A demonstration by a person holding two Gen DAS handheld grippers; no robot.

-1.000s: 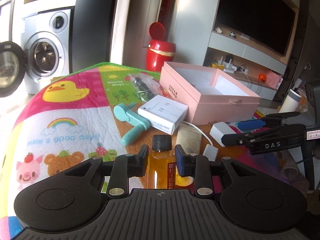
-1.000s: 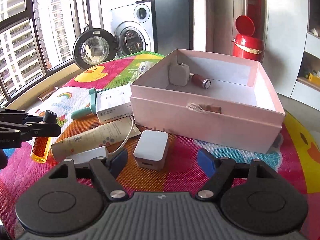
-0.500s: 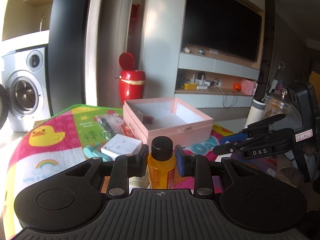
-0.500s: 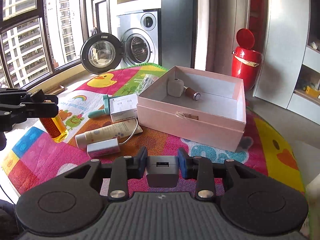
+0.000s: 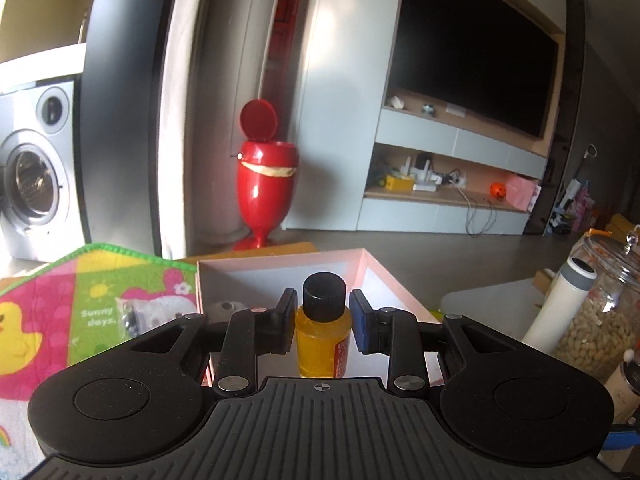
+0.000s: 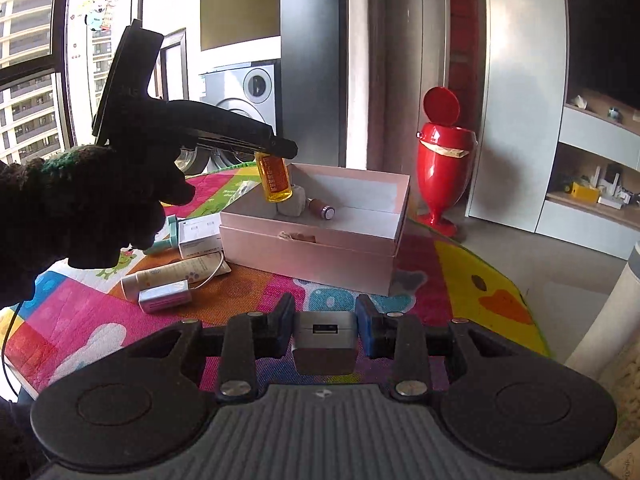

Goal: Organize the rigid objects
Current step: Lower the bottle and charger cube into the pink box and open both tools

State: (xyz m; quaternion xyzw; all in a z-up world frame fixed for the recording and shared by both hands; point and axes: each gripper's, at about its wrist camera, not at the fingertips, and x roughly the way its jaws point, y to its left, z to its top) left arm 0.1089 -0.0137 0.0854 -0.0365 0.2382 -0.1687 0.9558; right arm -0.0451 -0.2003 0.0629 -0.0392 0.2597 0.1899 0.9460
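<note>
Right wrist view shows your left claw (image 6: 286, 148) gripping the yellow bottle (image 6: 274, 178) above the open pink box (image 6: 320, 240), so lower it gently into a free corner before releasing, while your right claw (image 6: 325, 330) holds the grey charger (image 6: 325, 340).

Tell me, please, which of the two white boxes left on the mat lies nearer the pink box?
The larger white carton, beside the teal tool, lies almost against the pink box. The small box with the cable lies farther out, beside the cream tube.
</note>
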